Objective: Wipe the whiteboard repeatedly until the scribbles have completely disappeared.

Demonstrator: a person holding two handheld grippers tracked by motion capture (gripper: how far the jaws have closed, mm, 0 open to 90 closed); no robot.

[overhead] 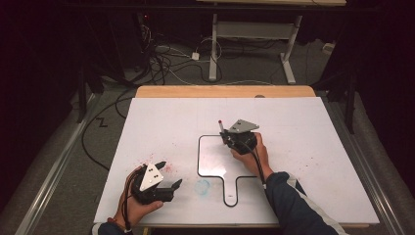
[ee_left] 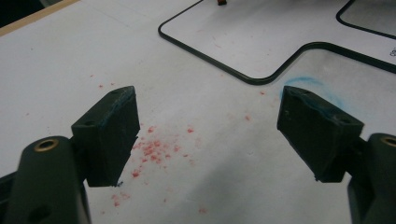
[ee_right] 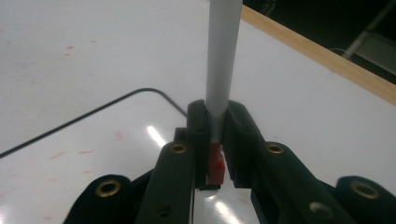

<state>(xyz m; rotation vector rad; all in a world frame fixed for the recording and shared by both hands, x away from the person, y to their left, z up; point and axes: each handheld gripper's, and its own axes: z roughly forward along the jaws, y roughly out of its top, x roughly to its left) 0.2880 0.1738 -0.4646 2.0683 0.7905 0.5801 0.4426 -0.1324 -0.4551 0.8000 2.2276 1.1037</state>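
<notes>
Marker pen (ee_right: pixel 223 60): light, stiff, smooth barrel; held over the whiteboard (overhead: pixel 161 122) on the worktop.
Your right claw (ee_right: pixel 215 135) is clamped near its red end; keep hold there. Your left claw (ee_left: pixel 210 135) stands wide, holding nothing.

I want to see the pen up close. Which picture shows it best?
The right gripper view: the white pen stands large between the closed jaws of the right gripper, red part at the bottom. The high view shows it small, poking up from that gripper. The left gripper view catches just a tiny reddish bit at the top edge, probably its tip.
</notes>
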